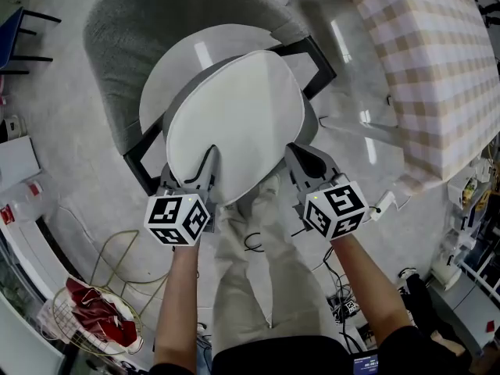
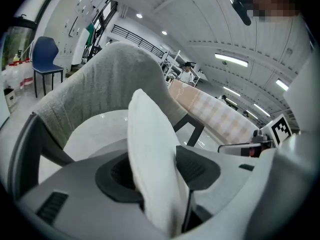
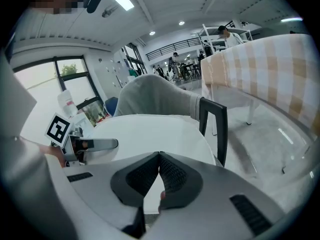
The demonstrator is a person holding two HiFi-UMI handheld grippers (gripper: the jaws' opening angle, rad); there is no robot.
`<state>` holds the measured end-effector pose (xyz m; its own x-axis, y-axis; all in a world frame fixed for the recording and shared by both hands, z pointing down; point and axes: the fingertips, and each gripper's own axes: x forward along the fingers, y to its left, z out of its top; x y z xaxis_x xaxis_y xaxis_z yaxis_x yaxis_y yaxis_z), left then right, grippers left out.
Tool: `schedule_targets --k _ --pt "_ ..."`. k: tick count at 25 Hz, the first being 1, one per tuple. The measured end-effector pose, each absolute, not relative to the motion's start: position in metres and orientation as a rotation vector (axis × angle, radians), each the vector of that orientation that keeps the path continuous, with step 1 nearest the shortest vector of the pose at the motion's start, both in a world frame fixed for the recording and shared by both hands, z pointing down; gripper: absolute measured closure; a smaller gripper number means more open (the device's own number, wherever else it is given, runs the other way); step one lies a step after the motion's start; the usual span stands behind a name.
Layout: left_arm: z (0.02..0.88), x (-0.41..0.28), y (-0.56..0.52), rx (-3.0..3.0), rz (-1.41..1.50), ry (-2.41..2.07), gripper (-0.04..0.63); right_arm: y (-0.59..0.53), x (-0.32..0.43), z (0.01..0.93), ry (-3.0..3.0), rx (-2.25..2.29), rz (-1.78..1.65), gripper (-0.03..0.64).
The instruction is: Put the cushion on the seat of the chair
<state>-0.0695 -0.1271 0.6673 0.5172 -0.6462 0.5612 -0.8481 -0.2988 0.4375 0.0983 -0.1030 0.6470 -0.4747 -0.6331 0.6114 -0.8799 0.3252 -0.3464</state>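
From above, we see the white cushion [image 1: 234, 123] over the round white seat [image 1: 168, 69] of the chair [image 1: 133, 30]. It covers most of the seat and sticks out toward us. The left gripper [image 1: 205, 162] and the right gripper [image 1: 297, 156] are both at its near edge. A table [image 1: 422, 61] with a checked cloth stands near the chair.

In the left gripper view, the thick edge of the cushion stands up between the jaws. The jaws are partly open, and the cushion looks puffy, not squeezed. The seat and the grey back of the chair are behind it.

In the right gripper view, the jaws are closed with their tips touching. They pinch a thin bit of the cushion's edge between the pads [image 3: 175, 176]. The cushion spreads out ahead, with the left gripper at its other side.
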Motion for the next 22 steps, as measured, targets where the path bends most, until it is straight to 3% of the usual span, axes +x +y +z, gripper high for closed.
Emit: schedule_targets --k 11,22 --pt "0.69 -0.09 -0.132 1.996 0.417 -1.305 0.293 -0.106 0.092 0.665 -2.219 1.316 0.956 0.598" --pt "0.716 -0.104 -0.137 1.987 0.582 -1.329 0.267 -0.114 0.08 0.685 -2.217 1.263 0.976 0.598"
